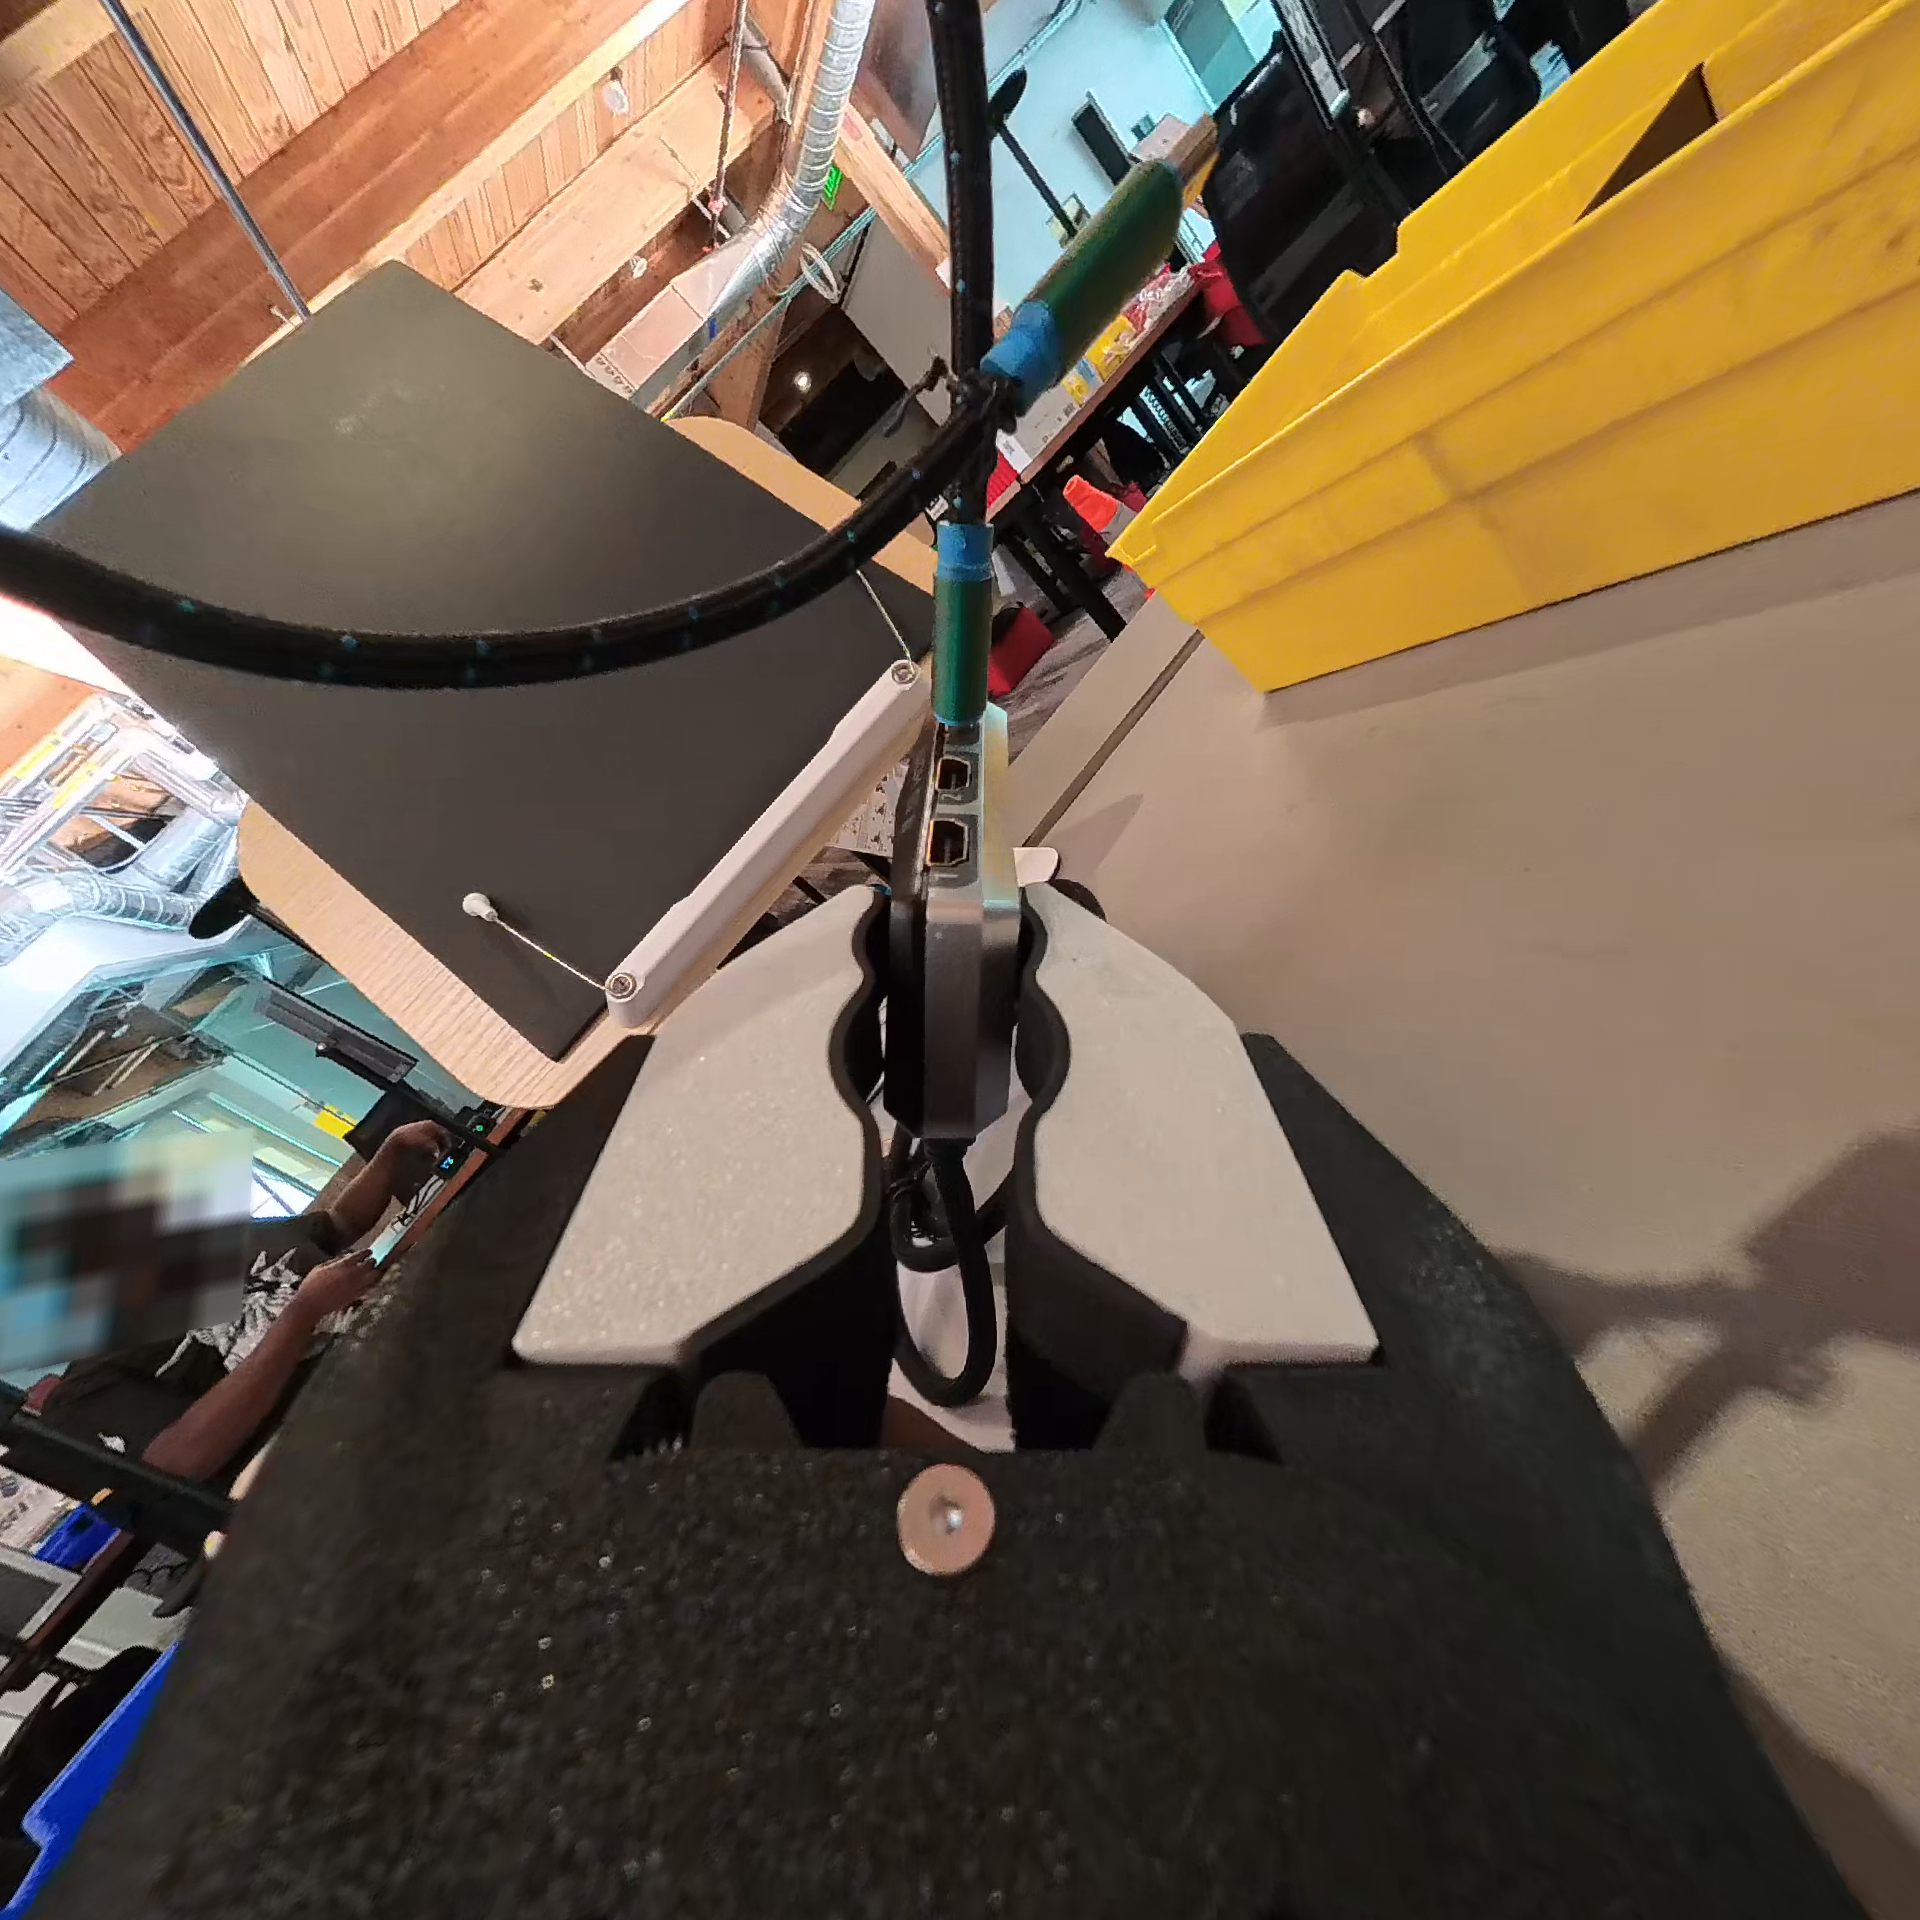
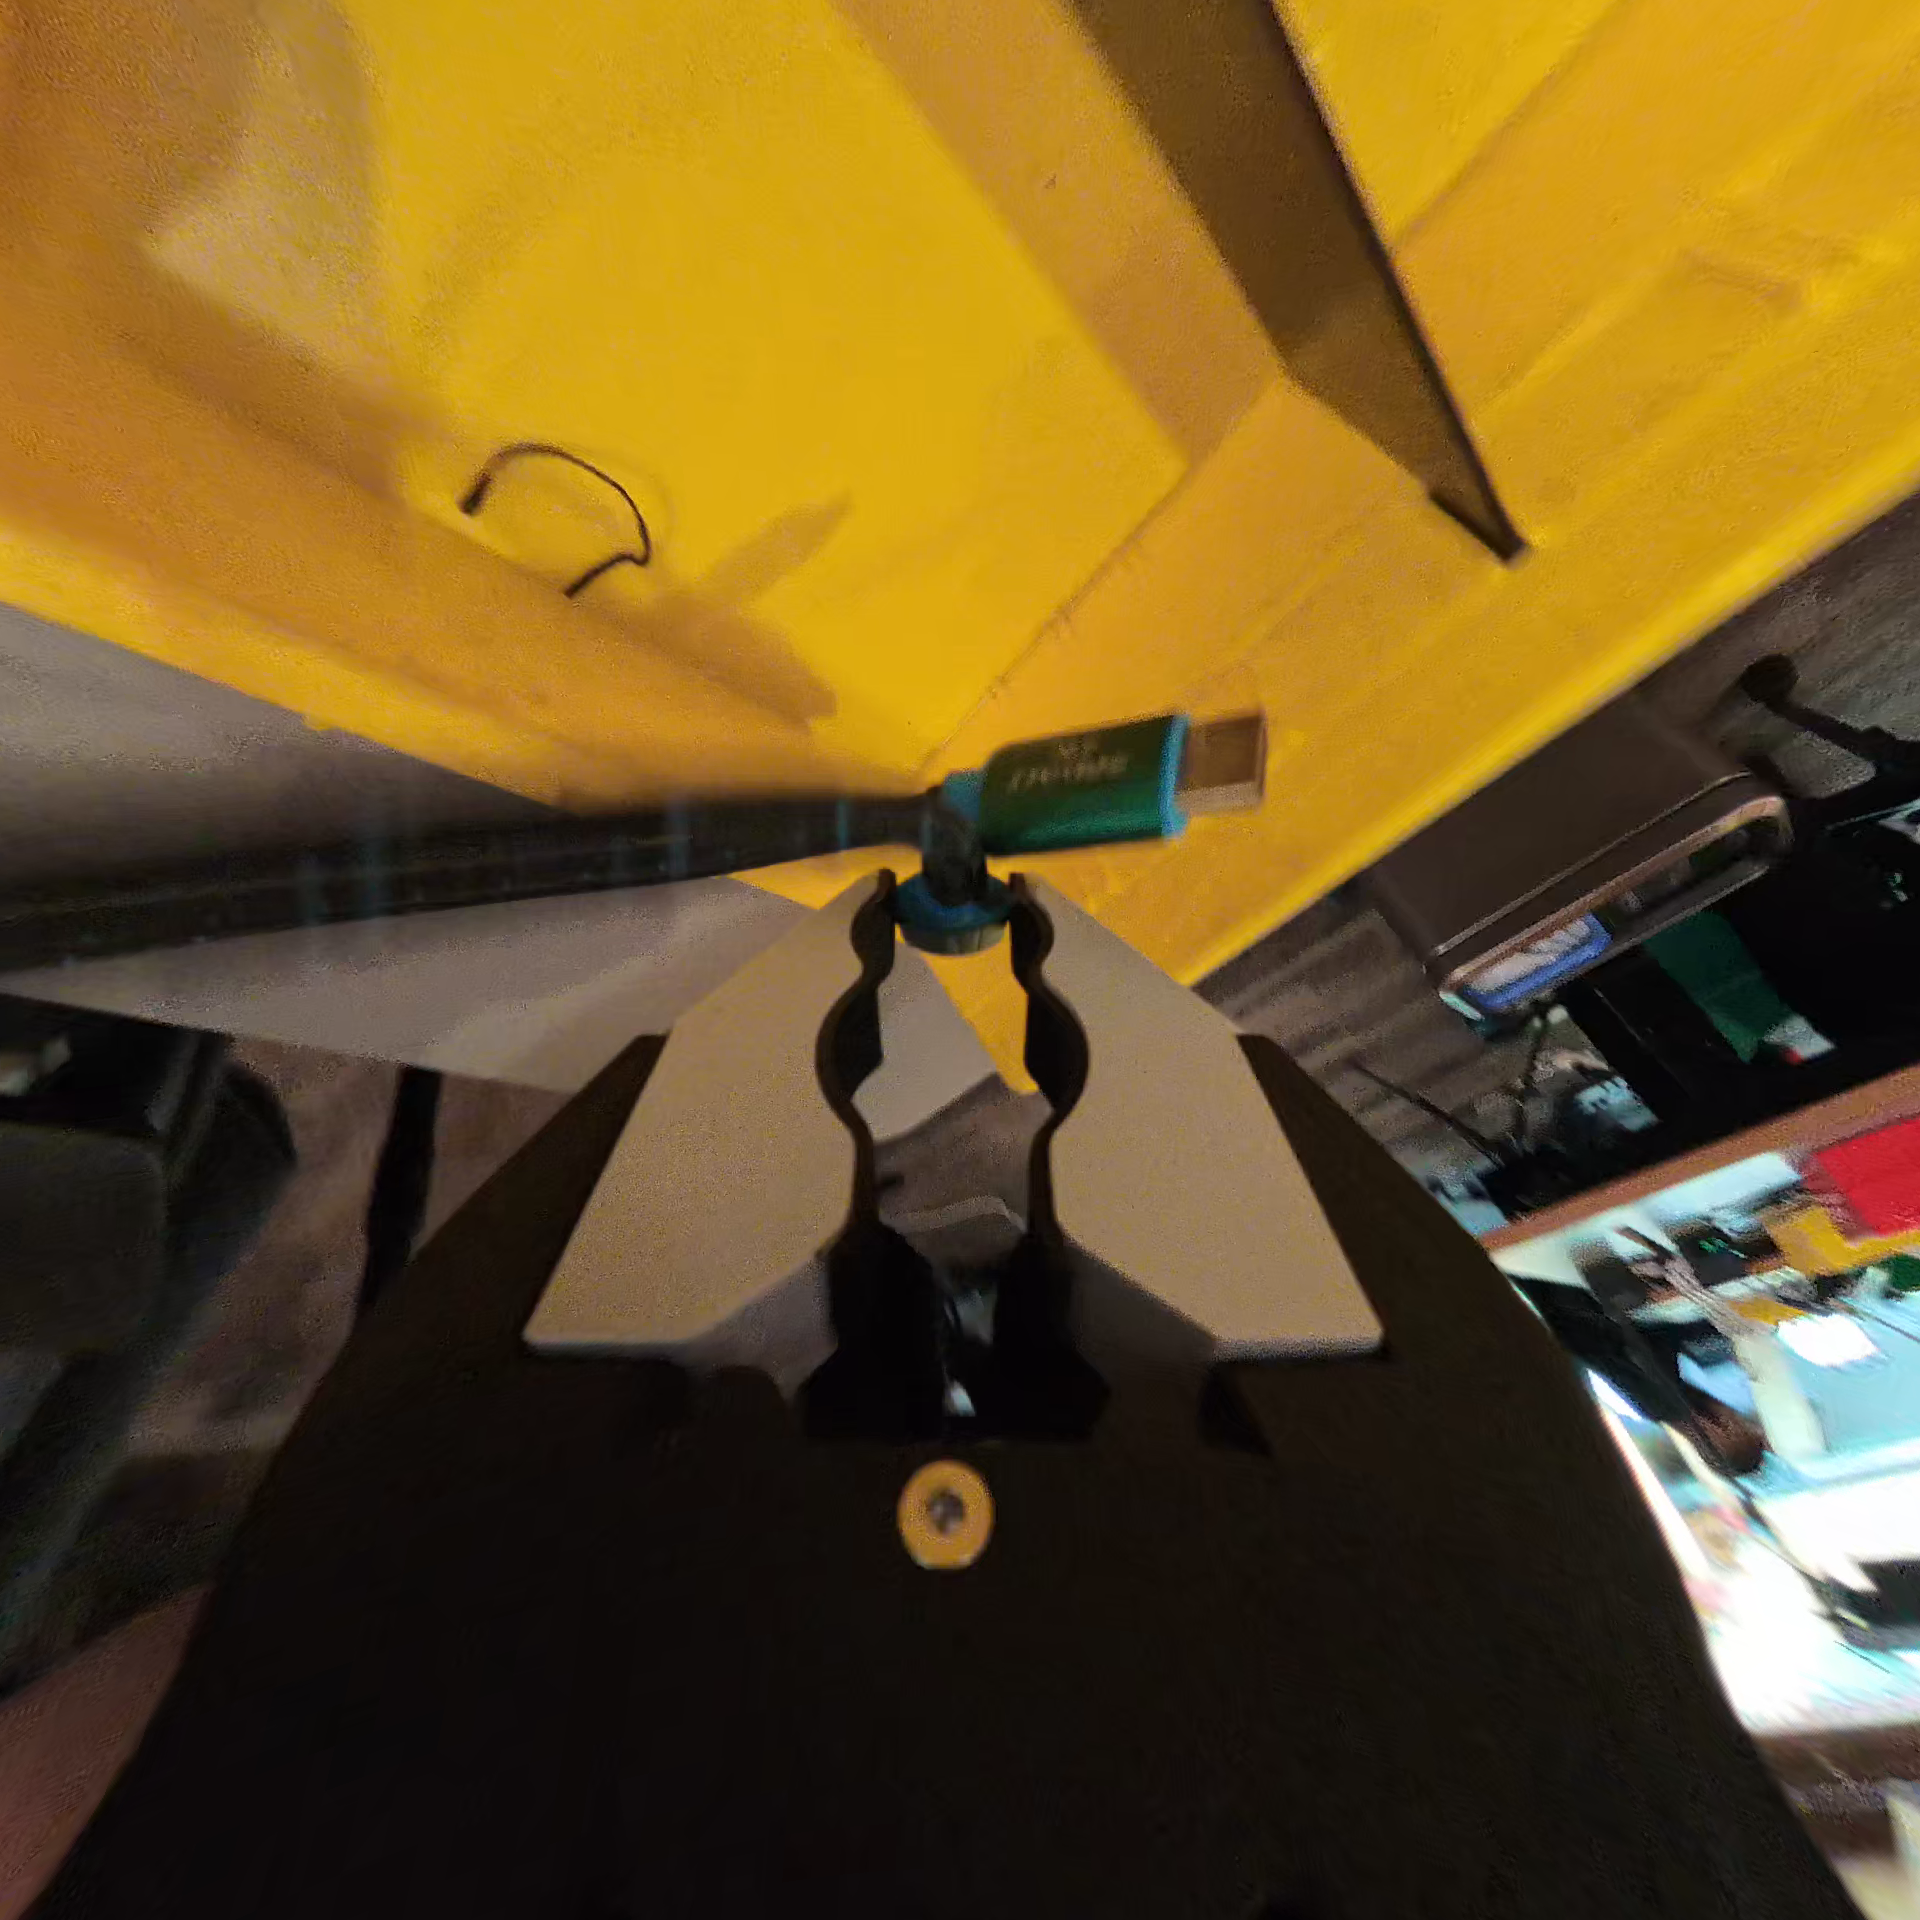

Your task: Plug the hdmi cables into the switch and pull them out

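In the left wrist view my left gripper [image 1: 951, 914] is shut on the dark grey HDMI switch [image 1: 951, 997], held on edge. Two open ports [image 1: 951, 810] face me. A green plug with a blue band [image 1: 961, 644] sits in the switch's far end. Its black braided cable [image 1: 416, 655] loops left. A second green plug [image 1: 1101, 260] hangs free, tied to the cable. In the blurred right wrist view my right gripper [image 2: 948, 914] is shut on a blue-collared plug [image 2: 948, 925]. A free green plug [image 2: 1091, 779] lies just beyond. The switch [image 2: 1600, 904] shows far right.
Stacked yellow bins [image 1: 1507, 416] stand on the grey table [image 1: 1455, 935] at the right, and fill the right wrist view [image 2: 727, 312] close ahead. A black board on a wooden desk [image 1: 416, 623] is at the left. A person [image 1: 260, 1351] sits at lower left. Some 40 cm of space lies between my two pairs of fingers.
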`<state>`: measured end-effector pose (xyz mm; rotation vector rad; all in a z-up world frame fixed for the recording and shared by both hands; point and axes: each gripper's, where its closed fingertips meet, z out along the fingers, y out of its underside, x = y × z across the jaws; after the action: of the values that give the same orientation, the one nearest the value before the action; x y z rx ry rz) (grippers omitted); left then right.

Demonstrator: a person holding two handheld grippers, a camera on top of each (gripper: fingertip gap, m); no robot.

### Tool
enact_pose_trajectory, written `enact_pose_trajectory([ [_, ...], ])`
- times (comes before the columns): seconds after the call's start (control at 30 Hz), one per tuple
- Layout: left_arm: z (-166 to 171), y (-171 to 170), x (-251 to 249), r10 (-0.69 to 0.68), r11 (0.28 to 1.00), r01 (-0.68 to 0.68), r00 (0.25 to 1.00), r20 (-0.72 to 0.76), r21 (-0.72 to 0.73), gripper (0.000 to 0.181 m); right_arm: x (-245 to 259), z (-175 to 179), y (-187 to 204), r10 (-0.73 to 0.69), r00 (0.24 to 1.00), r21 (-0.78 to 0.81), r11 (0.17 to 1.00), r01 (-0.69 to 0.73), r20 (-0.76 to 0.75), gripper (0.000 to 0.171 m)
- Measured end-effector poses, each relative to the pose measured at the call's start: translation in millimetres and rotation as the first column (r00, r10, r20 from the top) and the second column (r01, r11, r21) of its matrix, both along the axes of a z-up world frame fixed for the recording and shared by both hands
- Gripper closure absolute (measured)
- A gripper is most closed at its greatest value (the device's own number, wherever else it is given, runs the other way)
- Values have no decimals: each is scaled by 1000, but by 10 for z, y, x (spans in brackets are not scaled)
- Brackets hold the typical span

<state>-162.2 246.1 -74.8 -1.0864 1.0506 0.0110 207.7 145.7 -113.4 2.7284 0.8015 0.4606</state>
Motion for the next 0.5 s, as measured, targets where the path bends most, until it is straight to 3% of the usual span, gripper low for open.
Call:
enact_pose_trajectory([
  [0.1, 11, -6, -27, 0, 1000, 0, 1000, 1, 2, 160, 99, -235, -24, -5, 999, -169, 985, 14, 54, 150],
  [0.2, 25, -3, -63, 4, 1000, -4, 1000, 6, 1, 160, 118, -360, -51, -81, 996, -225, 970, 88, 40, 151],
  [0.4, 34, 4, -82, 6, 1000, -6, 1000, 8, -4, 160, 164, -371, 239, -187, 981, -26, 982, 186, -39, 151],
  [0.5, 8, -9, -57, 1, 1000, -1, 1000, -13, 1, 160, 163, -501, 159, -158, 987, -28, 987, 157, -28, 151],
])
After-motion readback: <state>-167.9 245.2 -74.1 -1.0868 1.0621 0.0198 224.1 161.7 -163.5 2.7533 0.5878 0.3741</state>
